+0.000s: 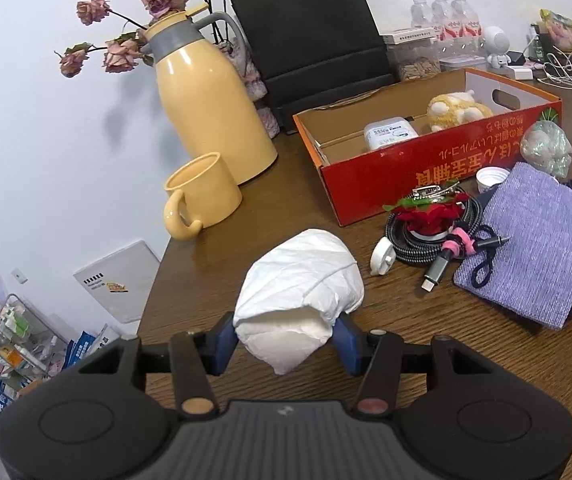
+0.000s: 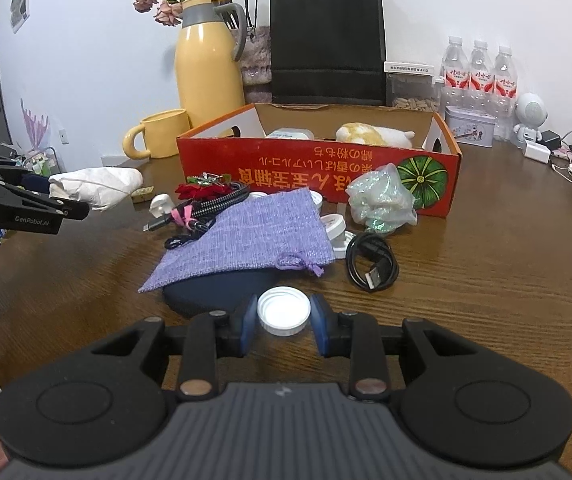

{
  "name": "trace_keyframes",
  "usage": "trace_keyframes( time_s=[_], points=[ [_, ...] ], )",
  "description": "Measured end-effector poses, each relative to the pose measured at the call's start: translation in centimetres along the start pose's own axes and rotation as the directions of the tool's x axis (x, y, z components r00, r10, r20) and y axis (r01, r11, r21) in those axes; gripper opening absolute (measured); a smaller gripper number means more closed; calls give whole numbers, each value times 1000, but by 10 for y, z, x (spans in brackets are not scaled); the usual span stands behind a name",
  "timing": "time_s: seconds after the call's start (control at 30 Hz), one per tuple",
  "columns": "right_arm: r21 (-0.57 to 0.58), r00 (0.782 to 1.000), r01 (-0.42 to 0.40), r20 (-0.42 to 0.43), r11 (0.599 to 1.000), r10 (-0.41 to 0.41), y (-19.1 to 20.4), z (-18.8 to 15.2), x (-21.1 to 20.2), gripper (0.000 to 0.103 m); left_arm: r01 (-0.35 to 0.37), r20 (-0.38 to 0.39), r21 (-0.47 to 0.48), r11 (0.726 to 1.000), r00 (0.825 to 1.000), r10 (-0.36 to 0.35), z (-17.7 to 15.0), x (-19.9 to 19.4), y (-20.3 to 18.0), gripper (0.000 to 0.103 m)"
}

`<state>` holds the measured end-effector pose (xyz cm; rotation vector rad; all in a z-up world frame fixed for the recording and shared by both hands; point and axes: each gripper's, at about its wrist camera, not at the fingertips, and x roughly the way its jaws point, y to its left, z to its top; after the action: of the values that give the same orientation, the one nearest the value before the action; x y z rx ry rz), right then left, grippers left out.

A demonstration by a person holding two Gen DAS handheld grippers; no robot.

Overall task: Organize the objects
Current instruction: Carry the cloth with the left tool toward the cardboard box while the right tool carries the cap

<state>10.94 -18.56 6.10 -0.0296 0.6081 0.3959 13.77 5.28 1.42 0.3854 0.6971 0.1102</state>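
Observation:
My left gripper [image 1: 283,338] is shut on a white crumpled paper bundle [image 1: 302,280], held above the brown table [image 1: 426,360]; from the right wrist view the same bundle [image 2: 97,188] and left gripper [image 2: 41,190] hang at the left edge. My right gripper [image 2: 283,322] is shut on a white round lid [image 2: 283,311] just over the table [image 2: 486,300]. The red cardboard box [image 1: 438,168] [image 2: 326,176] stands open behind, with a white container [image 1: 390,132] and a yellow-white plush toy [image 1: 458,110] [image 2: 374,134] inside.
In front of the box lie a purple pouch [image 2: 245,228], braided cable with red rose [image 1: 426,220], black cable [image 2: 372,260], iridescent wrap [image 2: 382,200] and small white jars [image 2: 336,224]. A yellow jug [image 1: 205,104], mug [image 1: 201,196], black bag [image 2: 326,40] and bottles [image 2: 480,72] stand behind.

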Motion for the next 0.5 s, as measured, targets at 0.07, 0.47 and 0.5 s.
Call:
trace_keyframes(
  time_s=[0.07, 0.47, 0.5],
  points=[
    [0, 1000, -4, 4, 1000, 4, -1, 1, -1, 29, -2, 2, 0, 1000, 1000, 2, 2, -1, -2, 50],
    [-14, 999, 2, 54, 1000, -2, -8, 17, -8, 29, 39, 65, -52, 998, 997, -36, 22, -19, -12, 51],
    [-17, 998, 5, 62, 1000, -4, -9, 21, -9, 29, 48, 74, -57, 997, 996, -43, 25, -20, -14, 51]
  ],
)
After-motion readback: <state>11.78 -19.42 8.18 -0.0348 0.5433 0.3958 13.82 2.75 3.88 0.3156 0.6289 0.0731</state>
